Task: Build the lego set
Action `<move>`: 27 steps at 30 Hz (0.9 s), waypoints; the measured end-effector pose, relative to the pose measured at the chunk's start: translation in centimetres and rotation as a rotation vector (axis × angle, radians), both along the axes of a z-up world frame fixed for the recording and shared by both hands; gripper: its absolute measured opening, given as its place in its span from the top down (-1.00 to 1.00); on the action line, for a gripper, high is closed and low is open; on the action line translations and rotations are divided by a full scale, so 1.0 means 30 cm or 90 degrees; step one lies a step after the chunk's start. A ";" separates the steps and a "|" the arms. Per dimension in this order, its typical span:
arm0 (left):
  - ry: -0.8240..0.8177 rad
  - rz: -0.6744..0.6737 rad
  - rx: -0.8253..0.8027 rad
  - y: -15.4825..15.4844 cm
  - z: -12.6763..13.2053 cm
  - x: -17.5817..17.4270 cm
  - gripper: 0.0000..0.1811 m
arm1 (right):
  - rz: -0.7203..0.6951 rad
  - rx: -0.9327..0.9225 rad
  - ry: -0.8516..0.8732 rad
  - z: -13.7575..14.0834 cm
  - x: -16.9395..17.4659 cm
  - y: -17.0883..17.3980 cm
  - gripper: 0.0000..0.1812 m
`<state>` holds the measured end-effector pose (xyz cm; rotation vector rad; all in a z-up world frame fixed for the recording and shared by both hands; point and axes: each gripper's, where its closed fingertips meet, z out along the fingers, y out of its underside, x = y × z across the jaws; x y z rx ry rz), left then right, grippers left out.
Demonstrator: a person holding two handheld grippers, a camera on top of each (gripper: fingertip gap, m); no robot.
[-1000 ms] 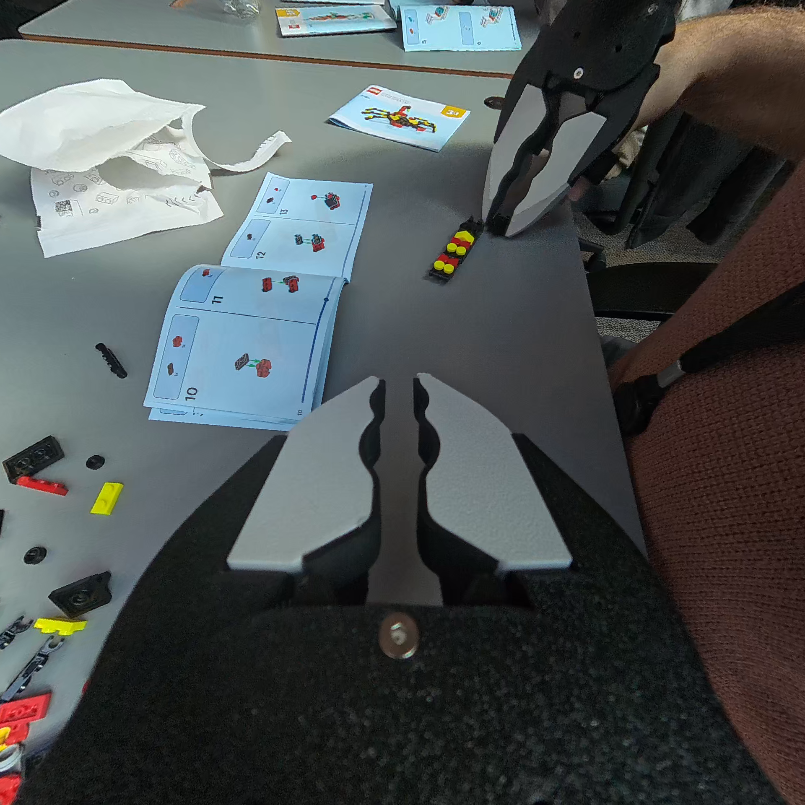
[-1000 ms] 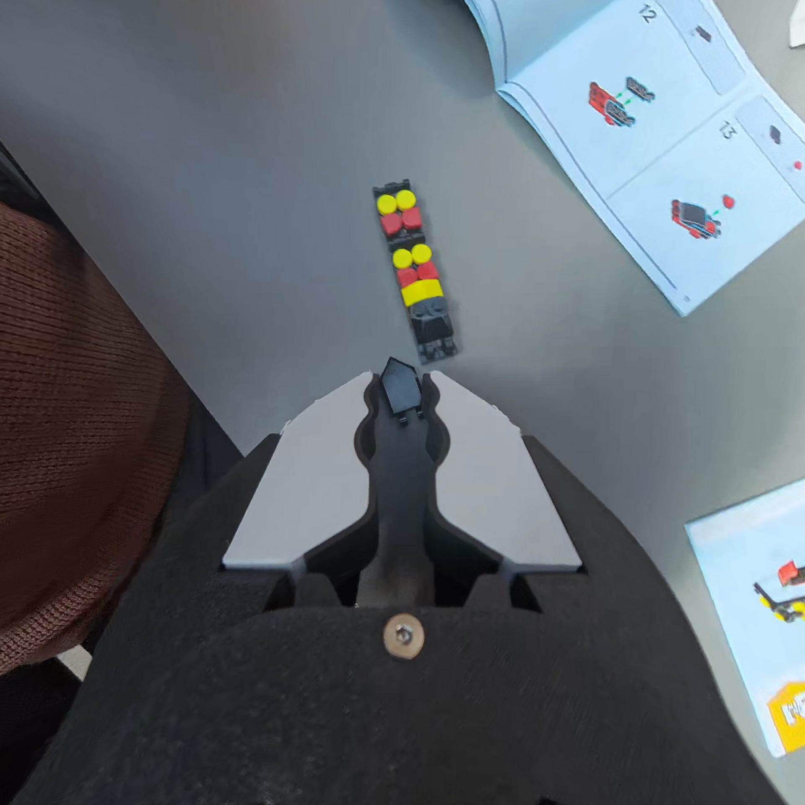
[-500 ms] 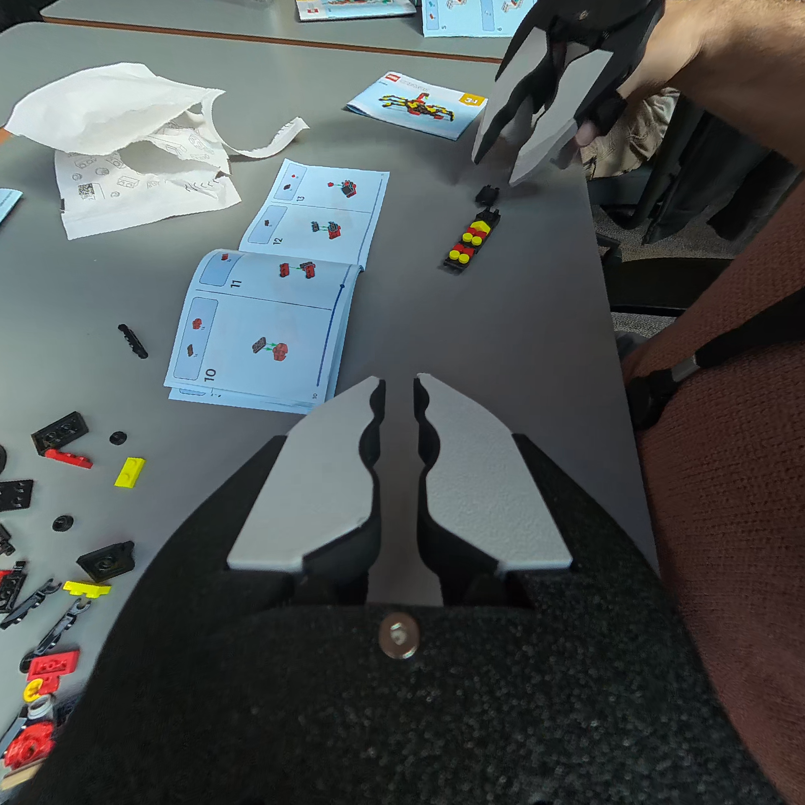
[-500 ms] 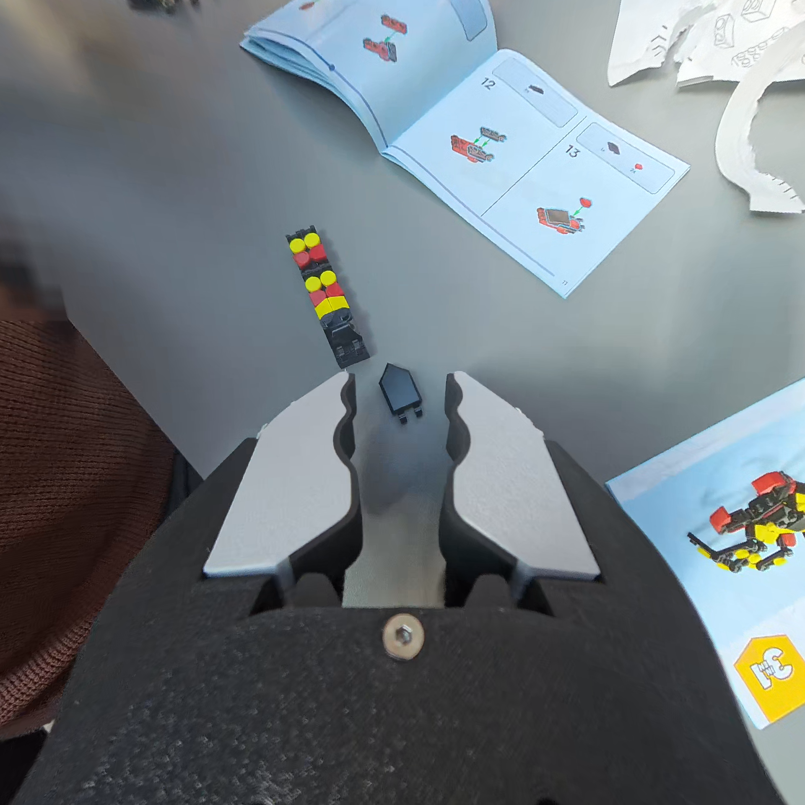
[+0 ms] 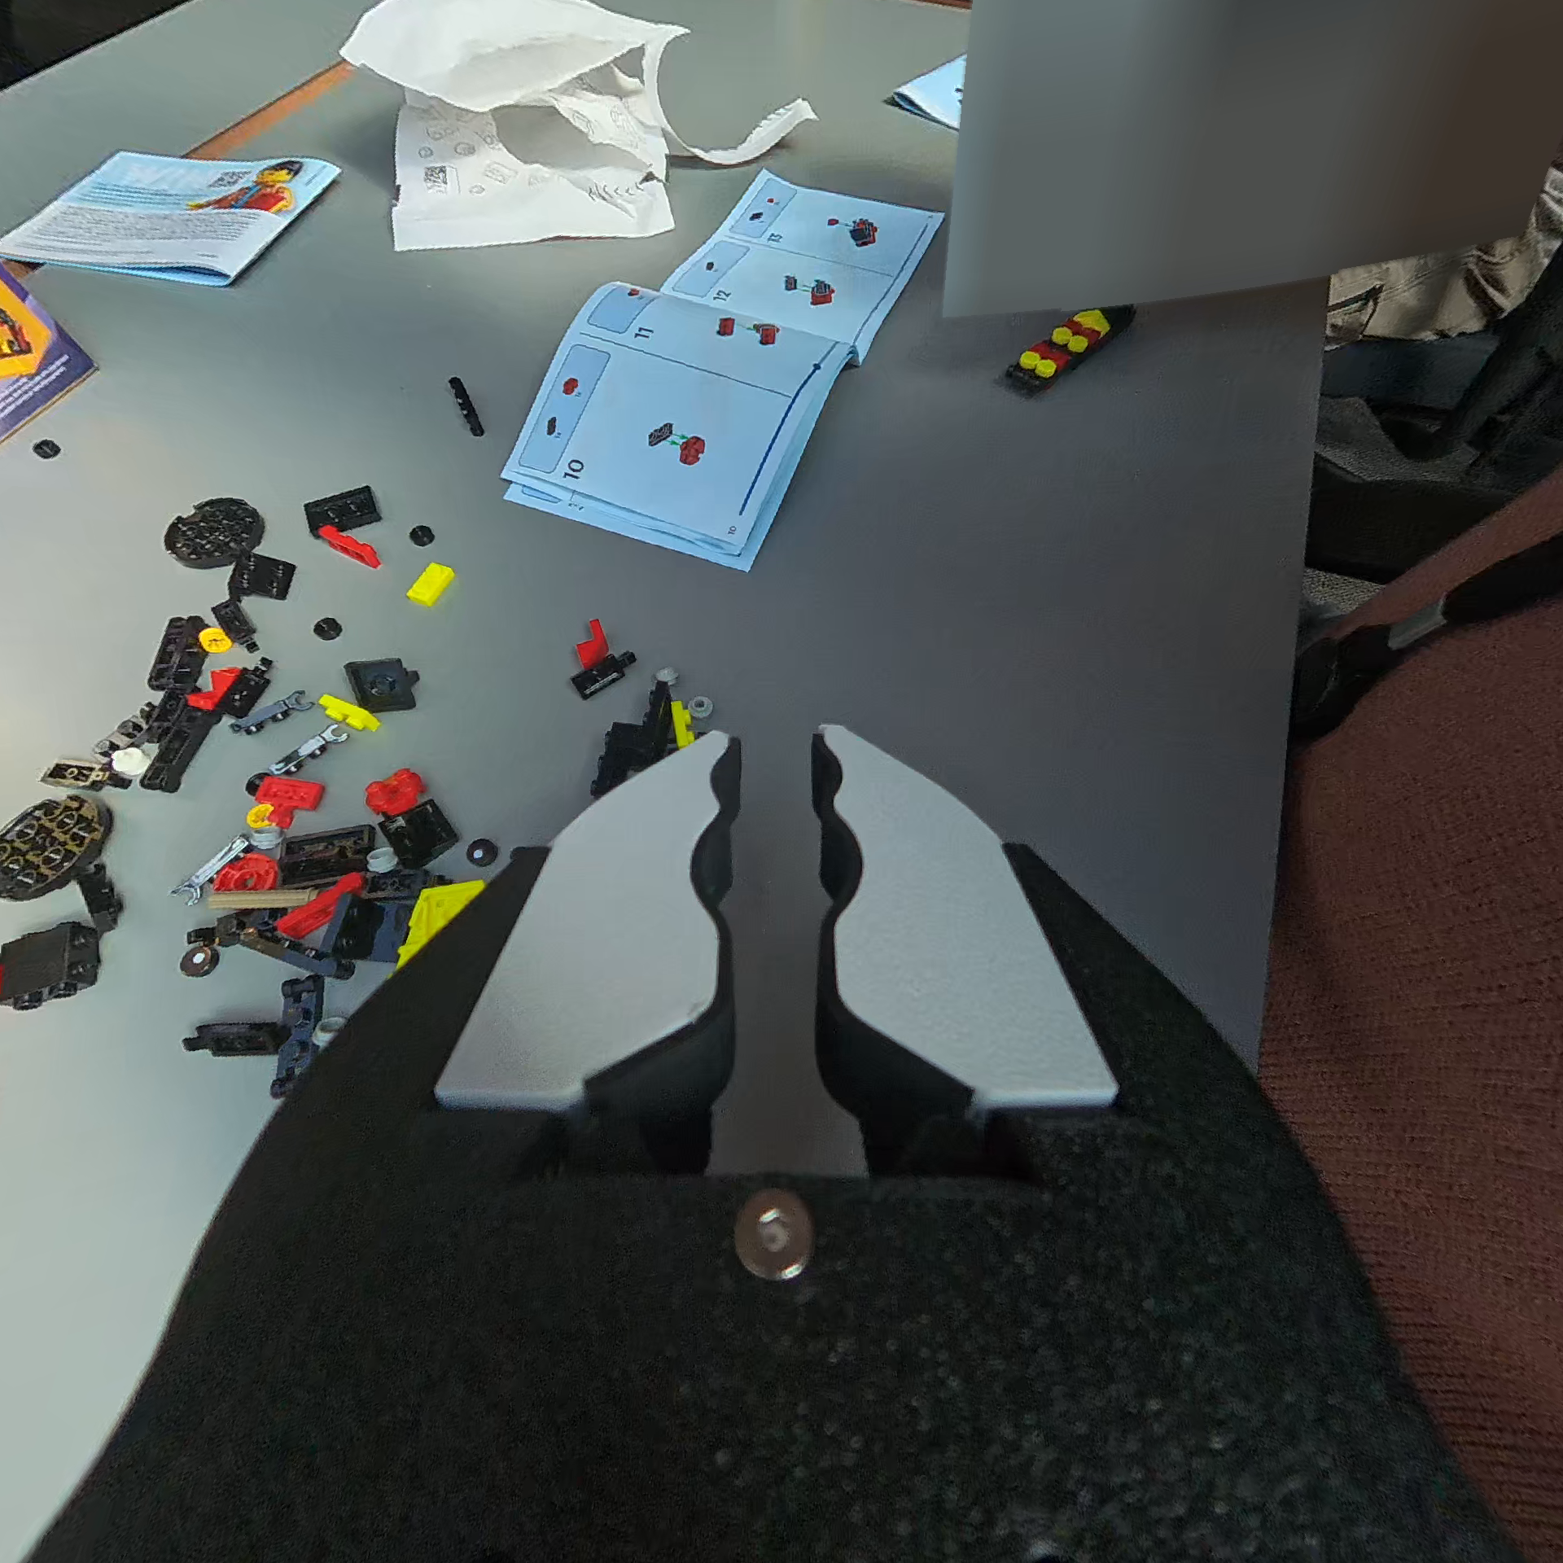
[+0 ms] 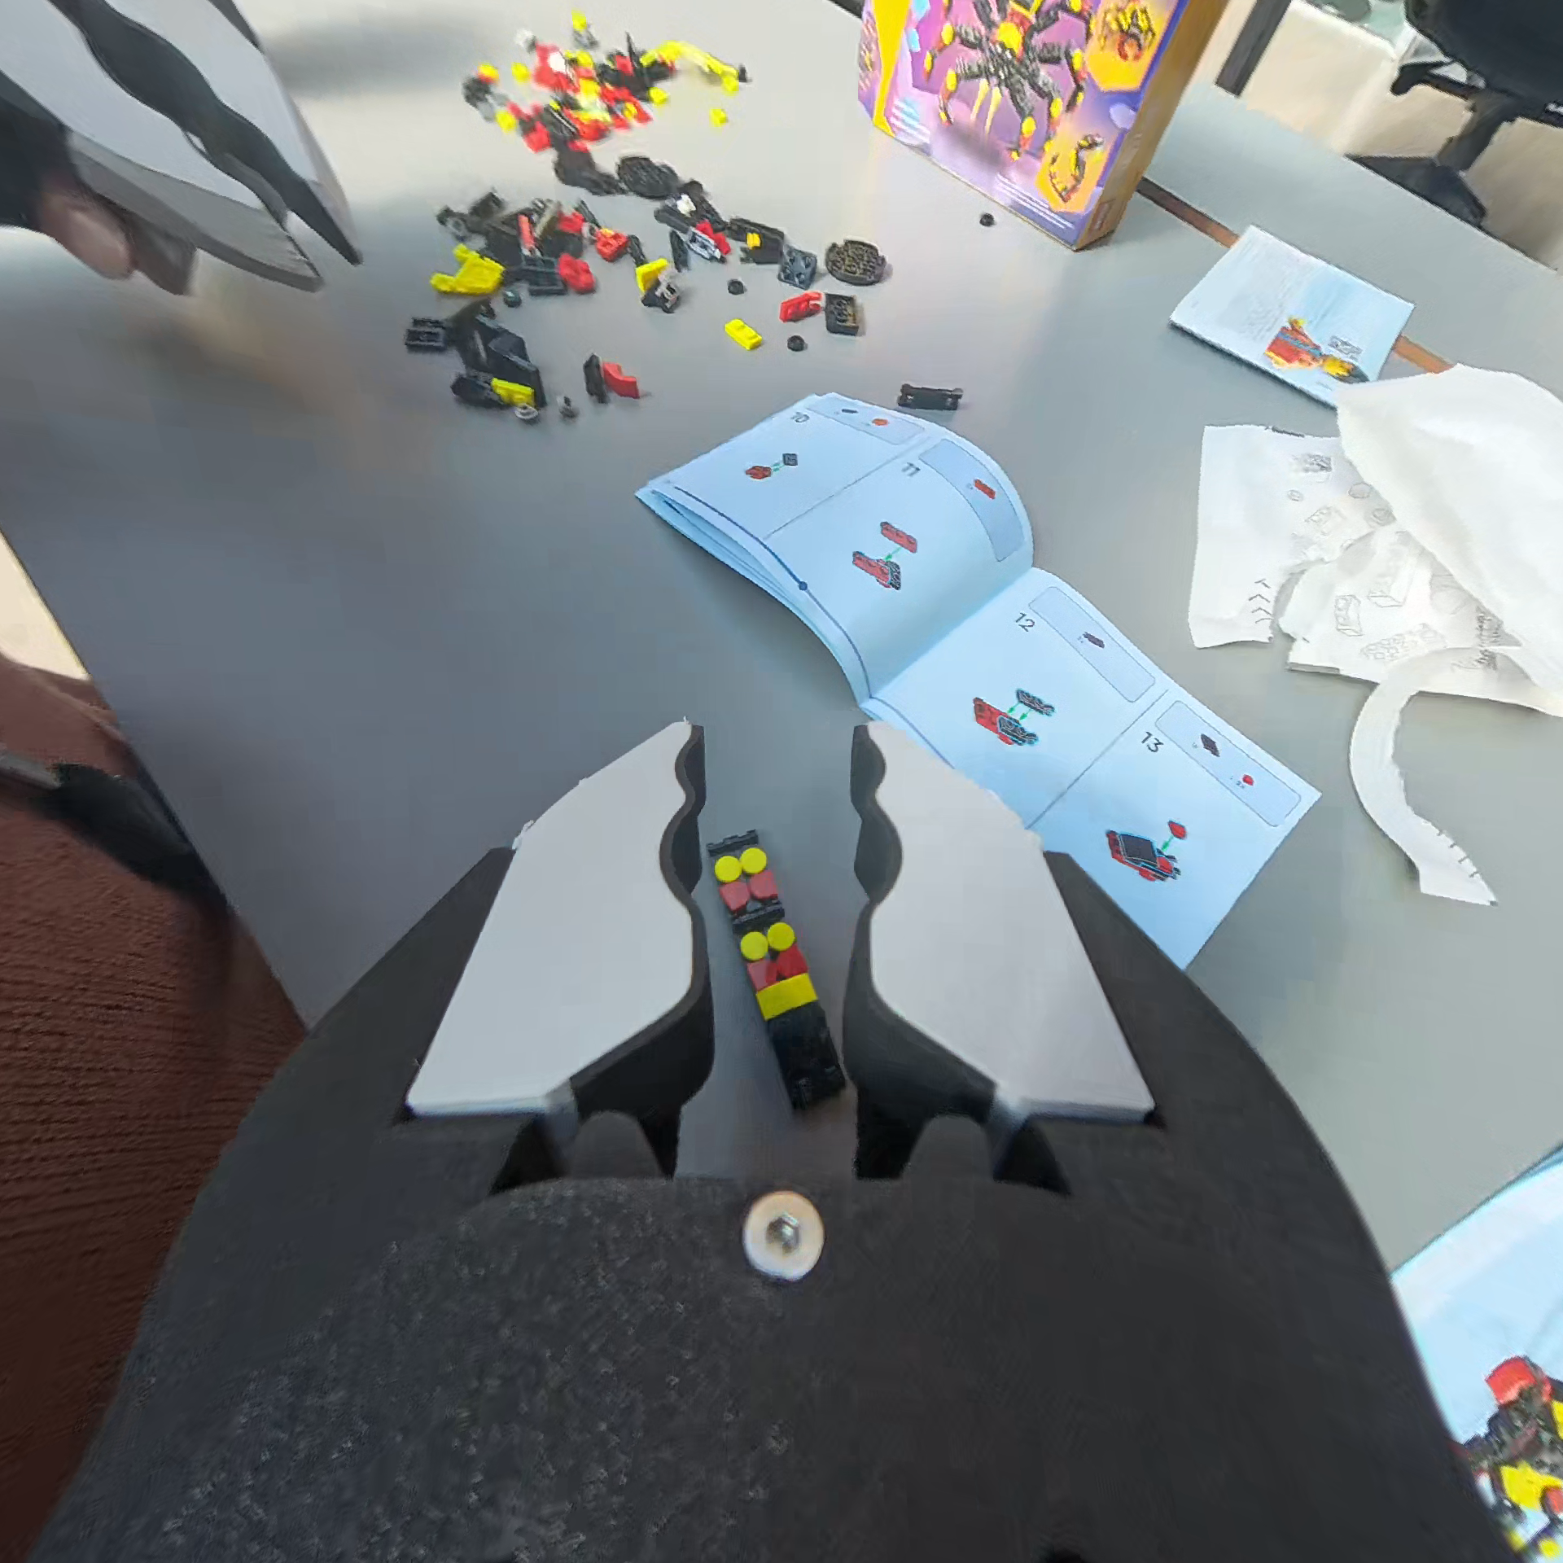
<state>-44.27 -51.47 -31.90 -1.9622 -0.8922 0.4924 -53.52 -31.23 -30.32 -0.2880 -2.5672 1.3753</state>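
R gripper [image 6: 776, 744] fingers apart, astride black-red-yellow strip [image 6: 774, 956] on tabletop [image 6: 381, 592]; booklet [image 6: 956, 626] at 1 o'clock. L gripper [image 5: 774, 744] fingers slightly apart, empty; loose pieces [image 5: 279, 761] at 9.

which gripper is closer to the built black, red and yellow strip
Right. The right gripper is open, with the strip lying between its fingers. The left gripper is open beside the loose pieces, far from the strip.

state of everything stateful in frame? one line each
left tool: slightly open, empty, above the table
right tool: open, straddling the strip, not gripping
black-red-yellow lego strip: flat on the table between the right tool's fingers
instruction booklet: open, lying flat
white paper bag: torn open, crumpled
loose lego pieces: scattered, unassembled
lego box: standing upright
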 end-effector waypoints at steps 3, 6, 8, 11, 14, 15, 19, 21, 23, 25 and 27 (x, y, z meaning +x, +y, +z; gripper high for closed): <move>0.001 0.037 -0.025 -0.046 -0.019 0.008 0.79 | -0.037 0.059 0.034 -0.011 -0.056 0.001 0.70; -0.005 0.061 -0.054 -0.097 -0.041 0.015 0.78 | -0.031 0.002 -0.021 0.022 -0.032 -0.009 0.89; -0.018 0.070 -0.084 -0.131 -0.058 0.026 0.78 | -0.029 -0.029 -0.041 0.042 -0.005 -0.029 0.96; -0.036 0.085 -0.131 -0.172 -0.073 0.042 0.70 | 0.005 -0.031 -0.027 0.046 0.033 -0.102 0.90; -0.020 0.091 -0.114 -0.170 -0.058 0.054 0.62 | 0.080 0.001 -0.005 0.042 0.043 -0.246 0.77; -0.005 0.101 -0.112 -0.178 -0.052 0.051 0.61 | 0.106 0.023 0.018 0.040 0.027 -0.297 0.77; 0.027 0.166 -0.093 -0.222 -0.031 0.036 0.63 | 0.233 0.070 0.034 0.024 -0.032 -0.546 0.85; 0.017 0.166 -0.095 -0.227 -0.049 0.044 0.63 | 0.319 0.091 0.060 -0.009 -0.021 -0.676 0.89; 0.013 0.152 -0.091 -0.220 -0.058 0.054 0.63 | 0.395 0.137 0.087 -0.076 0.003 -0.779 0.88; 0.012 0.142 -0.083 -0.213 -0.058 0.061 0.63 | 0.434 0.174 0.080 -0.144 0.021 -0.856 0.82; 0.010 0.131 -0.074 -0.206 -0.057 0.070 0.63 | 0.460 0.184 0.070 -0.185 0.034 -0.904 0.77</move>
